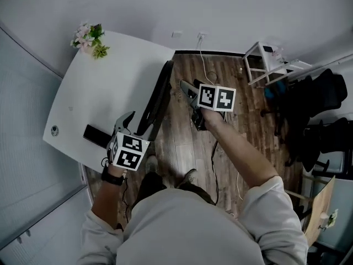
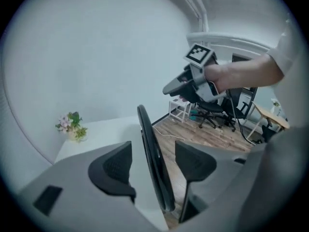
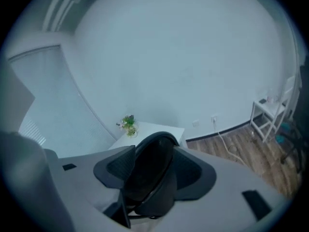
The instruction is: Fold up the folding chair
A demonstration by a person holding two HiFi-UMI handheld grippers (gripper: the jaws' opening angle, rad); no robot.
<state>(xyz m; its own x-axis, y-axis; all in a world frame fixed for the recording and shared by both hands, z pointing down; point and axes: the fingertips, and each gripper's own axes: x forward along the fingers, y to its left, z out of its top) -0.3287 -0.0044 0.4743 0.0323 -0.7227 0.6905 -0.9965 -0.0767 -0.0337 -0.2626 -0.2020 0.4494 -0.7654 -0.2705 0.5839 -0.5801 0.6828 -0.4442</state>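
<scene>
Standing over everything, the head view takes in a white table [image 1: 110, 87] with rounded corners set near a pale wall. A small bunch of flowers [image 1: 88, 39] sits at its far corner and a flat black object [image 1: 95, 135] lies by its near edge. The folding chair [image 1: 157, 101], black and already flat, stands edge-on close against the table's side on the wood-plank floor [image 1: 226, 81]. The left gripper [image 1: 126, 120] hangs by the chair's near end; the right gripper [image 1: 186, 87] is raised over the planks beside it. A white cable [image 1: 205, 65] trails along the floor from the wall, with a white rack [image 1: 267, 65] and black office chairs [image 1: 317, 109] off to the right.

From the left gripper view, the chair's thin rim rises between the jaws, which stand apart with a gap on either side of it. The right gripper shows up high, clear of the chair.

From the right gripper view, the jaws are spread and clamp nothing. The chair's rounded dark face shows beyond the gap between them, with the table and flowers behind.
</scene>
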